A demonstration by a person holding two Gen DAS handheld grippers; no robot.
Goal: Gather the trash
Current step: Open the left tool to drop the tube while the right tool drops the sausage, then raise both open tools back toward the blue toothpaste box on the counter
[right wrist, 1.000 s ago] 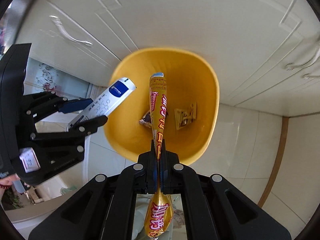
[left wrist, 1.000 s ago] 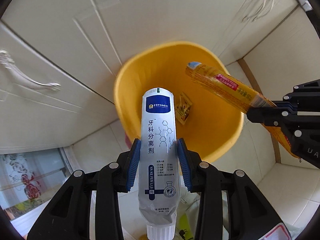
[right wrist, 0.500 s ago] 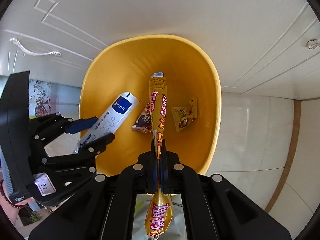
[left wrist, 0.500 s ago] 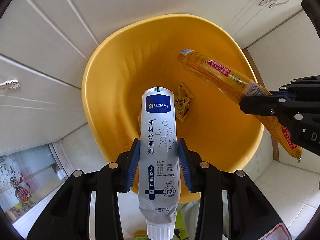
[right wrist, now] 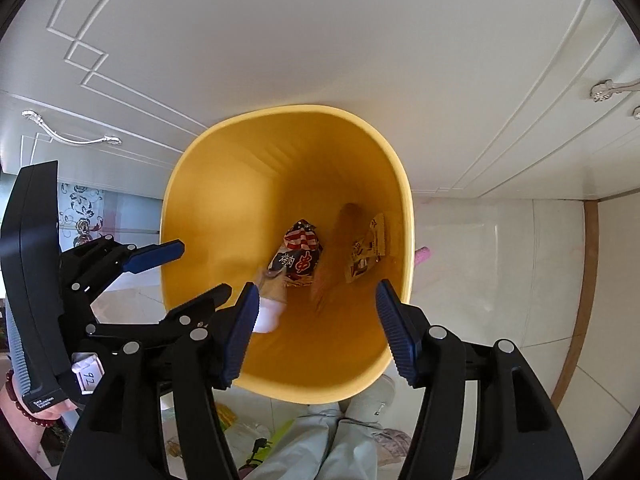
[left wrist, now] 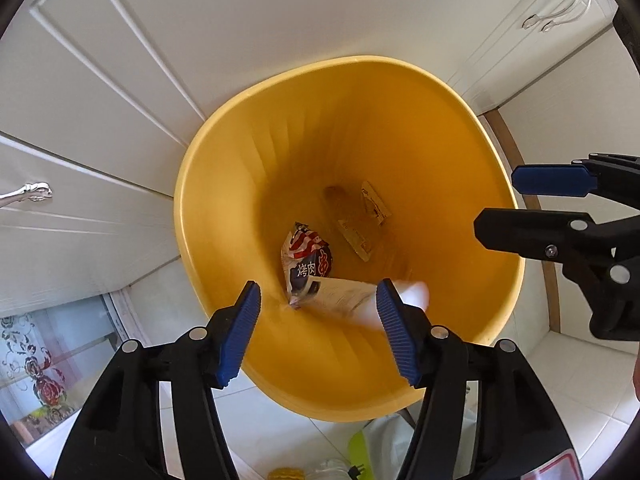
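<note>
- Cabinet doors (right wrist: 320, 40): white panelled fronts behind the bin; not part of the task.
- Floor (right wrist: 500, 260): pale tiles. At the lower edge of both views lie a few more loose items, too small to identify; whether they are trash to be gathered cannot be told.
- Yellow bin (left wrist: 400, 92): stands on the floor against the cabinet, mouth up, directly below both grippers.
- Left gripper (left wrist: 318, 332): poised over the bin, fingers opening, nothing between them.
- Right gripper (right wrist: 316, 330): likewise over the bin, fingers opening and empty.
- White tube (left wrist: 352, 300): blurred, inside the bin, apparently dropping.
- Long orange wrapper (right wrist: 332, 272): a blurred streak inside the bin, apparently dropping too.
- Striped snack packet (left wrist: 306, 258) and small pale sachet (left wrist: 366, 224): already at the bottom.
- Progress, as judged: four items binned; any remainder is uncertain.
</note>
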